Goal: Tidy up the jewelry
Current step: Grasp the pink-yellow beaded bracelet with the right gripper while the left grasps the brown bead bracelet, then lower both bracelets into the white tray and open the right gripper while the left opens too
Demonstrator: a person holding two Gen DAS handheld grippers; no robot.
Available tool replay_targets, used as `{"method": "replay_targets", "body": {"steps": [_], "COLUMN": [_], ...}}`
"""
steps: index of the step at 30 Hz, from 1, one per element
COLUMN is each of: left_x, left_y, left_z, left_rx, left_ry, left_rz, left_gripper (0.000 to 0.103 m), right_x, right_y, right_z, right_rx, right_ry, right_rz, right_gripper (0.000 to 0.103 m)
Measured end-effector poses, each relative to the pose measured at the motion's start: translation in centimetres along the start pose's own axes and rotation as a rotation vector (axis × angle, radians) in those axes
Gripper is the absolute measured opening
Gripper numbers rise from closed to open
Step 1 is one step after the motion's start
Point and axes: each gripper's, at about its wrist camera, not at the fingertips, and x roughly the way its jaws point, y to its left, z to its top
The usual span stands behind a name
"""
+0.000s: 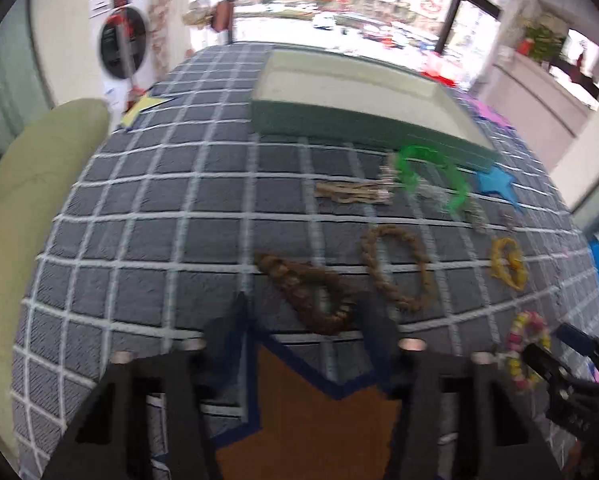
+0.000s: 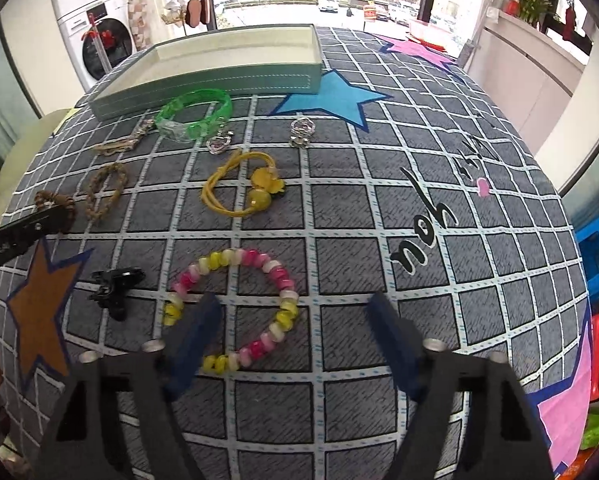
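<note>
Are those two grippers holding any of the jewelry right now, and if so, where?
Nothing is held. The right gripper is open over the pink-and-yellow bead bracelet; the left gripper is open around the dark braided bracelet.

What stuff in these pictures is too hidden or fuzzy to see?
- Left wrist view: motion blur smears the green bangle and small silver charms.
- Left wrist view: the dark brown braided band is partly behind the left tool.
- Right wrist view: the right tool covers part of the pink and yellow bead bracelet.
- Both views: the tray floor is mostly hidden by its wall.

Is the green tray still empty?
Empty as far as visible: the green tray shows bare cream lining; all the jewelry lies outside on the cloth.
</note>
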Motion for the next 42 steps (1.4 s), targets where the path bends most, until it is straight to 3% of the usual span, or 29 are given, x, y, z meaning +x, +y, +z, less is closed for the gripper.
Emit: {"method": "replay_targets", "body": {"steps": [2, 4, 5, 16, 28, 37, 42], "left_x": [-0.2, -0.2, -0.2, -3.1, -7.1, -6.2, -2.7], "left_y": [-0.5, -0.9, -1.0, 0.3, -0.2, -2.4, -3.1], "left_z": [0.0, -0.2, -0.3, 0.3, 7.1, 14.4, 18.2], "left_rx": [0.030, 0.057, 0.061, 0.034, 0.074, 0.150, 0.154], "left_ry": [-0.013, -0.016, -0.010, -0.047, -0.127, -0.199, -0.199], "left_rz": [-0.015, -0.020, -0.041, -0.144, -0.197, -0.130, -0.076], "left_gripper": [0.042, 0.027, 0.024, 0.024, 0.024, 0.024, 0.024], "right_x": [0.0, -0.2, -0.2, -2.5, -4.6, -2.5, -0.5], "right_y": [0.5, 0.9, 1.1, -1.1, -1.9, -1.9, -1.7], "right_z": [0.1, 0.2, 0.2, 1.0, 9.2, 17.5, 21.4], "right_rx": [-0.010, -0.032, -0.038, 0.042, 0.074, 0.076, 0.071], "right_ry": [0.001, -0.001, -0.002, -0.066, -0.140, -0.169, -0.181], "right_rz": [0.007, 0.018, 0.023, 0.119, 0.262, 0.343, 0.345], "right_gripper": [0.056, 0.031, 0.011, 0.010, 0.010, 0.010, 0.010]}}
